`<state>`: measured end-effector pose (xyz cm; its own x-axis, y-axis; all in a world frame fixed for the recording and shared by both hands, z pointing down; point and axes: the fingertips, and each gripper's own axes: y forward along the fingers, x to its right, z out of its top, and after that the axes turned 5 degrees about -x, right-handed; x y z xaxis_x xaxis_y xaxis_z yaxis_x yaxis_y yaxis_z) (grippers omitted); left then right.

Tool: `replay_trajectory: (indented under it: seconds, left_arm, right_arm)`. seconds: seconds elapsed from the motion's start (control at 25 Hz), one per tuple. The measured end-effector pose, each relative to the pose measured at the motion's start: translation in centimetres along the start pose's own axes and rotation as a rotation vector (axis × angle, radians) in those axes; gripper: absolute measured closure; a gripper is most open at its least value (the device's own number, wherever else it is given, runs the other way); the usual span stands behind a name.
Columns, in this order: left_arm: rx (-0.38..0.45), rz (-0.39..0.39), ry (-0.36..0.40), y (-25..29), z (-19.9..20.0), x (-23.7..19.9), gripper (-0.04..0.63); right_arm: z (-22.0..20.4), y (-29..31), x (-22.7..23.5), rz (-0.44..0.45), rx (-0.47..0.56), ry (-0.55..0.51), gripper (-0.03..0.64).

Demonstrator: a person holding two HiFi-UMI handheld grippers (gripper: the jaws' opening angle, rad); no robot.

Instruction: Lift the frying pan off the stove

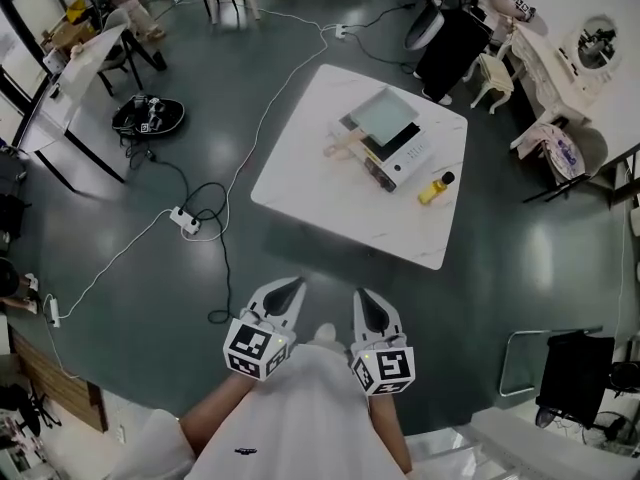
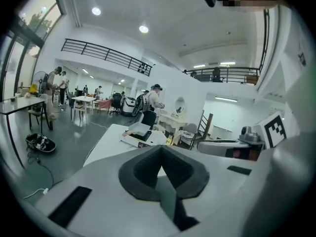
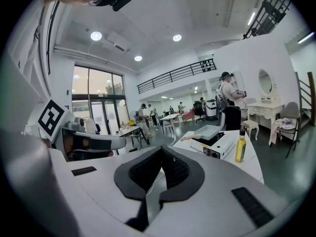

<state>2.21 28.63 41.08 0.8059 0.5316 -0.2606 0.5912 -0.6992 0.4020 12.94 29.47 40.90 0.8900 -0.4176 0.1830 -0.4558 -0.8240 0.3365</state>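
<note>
A square grey frying pan (image 1: 385, 115) with a wooden handle (image 1: 345, 145) sits on a white portable stove (image 1: 405, 156) on a white square table (image 1: 320, 193). A yellow oil bottle (image 1: 435, 189) stands beside the stove. My left gripper (image 1: 293, 286) and right gripper (image 1: 364, 298) hang close to my body, well short of the table, both shut and empty. The left gripper view shows its jaws (image 2: 160, 149) meeting, with the pan (image 2: 138, 128) far off. From the right gripper (image 3: 162, 152) I see the pan (image 3: 210, 131), the stove (image 3: 217, 144) and the bottle (image 3: 240, 148).
A power strip (image 1: 186, 221) and cables lie on the dark floor left of the table. A black chair (image 1: 455, 43) stands behind the table and a white dressing table (image 1: 560, 58) at the right. A dark folding chair (image 1: 575, 378) is at the lower right. People stand far off.
</note>
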Motion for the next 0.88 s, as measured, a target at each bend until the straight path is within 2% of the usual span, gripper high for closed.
replay_trajectory:
  seconds: [0.2,0.48,0.6,0.76,0.88]
  left_arm:
    - [-0.005,0.004,0.021,1.3,-0.3,2.3,0.594]
    - [0.014,0.039,0.013,2.8,-0.3,4.1,0.594]
    - [0.010,0.052,0.010,3.2,0.1,3.6,0.594]
    - [0.011,0.045,-0.050,4.5,0.7,1.9,0.594]
    - [0.007,0.047,-0.051,6.4,1.5,-0.1,0.594]
  right_arm:
    - [0.2,-1.5,2.0,0.034,0.045,0.046,0.618]
    - [-0.7,-1.6,4.1,0.092,0.024,0.044,0.618]
    - [-0.3,-0.8,4.6,0.094,0.019,0.049,0.618]
    - [0.6,1.3,5.1,0.083,0.020,0.045,0.618]
    - [1.4,4.0,6.1,0.062,0.026,0.040,0.617]
